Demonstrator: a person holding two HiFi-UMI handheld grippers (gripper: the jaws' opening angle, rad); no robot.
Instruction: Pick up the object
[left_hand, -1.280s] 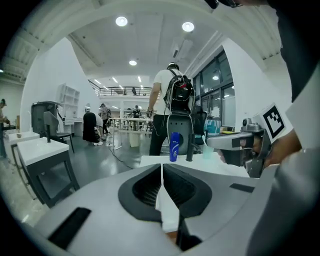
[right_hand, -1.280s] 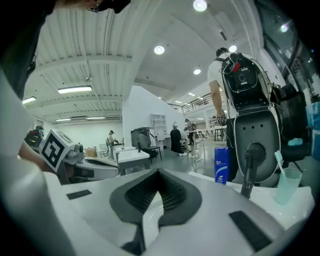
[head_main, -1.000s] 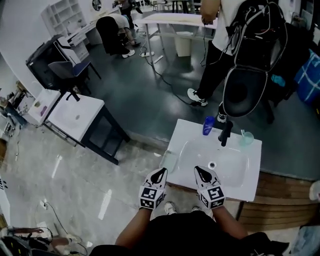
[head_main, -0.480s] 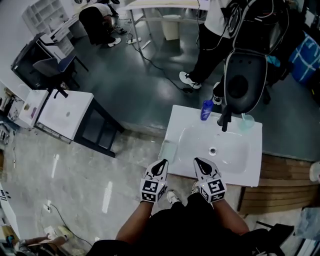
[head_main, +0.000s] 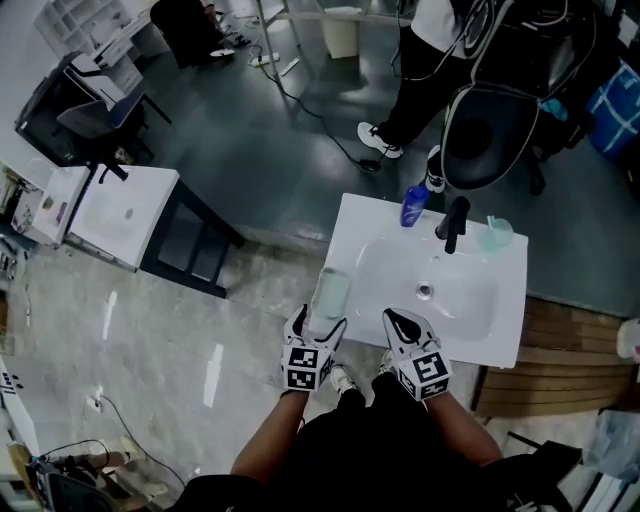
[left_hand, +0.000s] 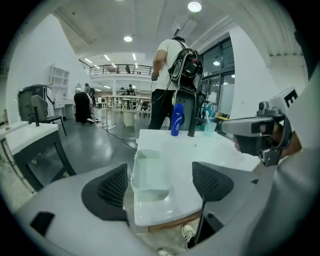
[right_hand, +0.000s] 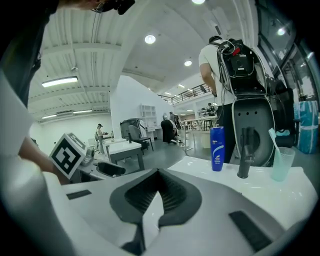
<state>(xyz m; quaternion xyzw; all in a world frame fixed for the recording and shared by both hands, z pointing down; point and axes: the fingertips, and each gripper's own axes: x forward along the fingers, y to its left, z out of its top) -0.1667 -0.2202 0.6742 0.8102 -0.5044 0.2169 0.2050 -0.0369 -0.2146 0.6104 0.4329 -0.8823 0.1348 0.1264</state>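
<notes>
A pale, translucent rectangular tray (head_main: 330, 293) lies on the front left corner of the white washbasin top (head_main: 495, 340). My left gripper (head_main: 318, 322) stands open at that corner. Its jaws have just been opening, and the tray (left_hand: 150, 175) lies in the gap between them a little ahead, with neither pad (left_hand: 112, 187) pressing on it. My right gripper (head_main: 398, 322) hangs shut and empty over the basin's front edge, to the right of the left one. In the right gripper view the right gripper (right_hand: 157, 195) shows its pads together.
At the back of the basin stand a blue bottle (head_main: 413, 206), a black tap (head_main: 453, 222) and a cup with a toothbrush (head_main: 494, 233). A person with a backpack (head_main: 430, 60) and a black chair (head_main: 490, 130) are behind it. Another white basin unit (head_main: 120, 215) stands left.
The left gripper's jaws have gone from shut to open, and it has sunk and moved up to the tray's near end. The right gripper has stayed put.
</notes>
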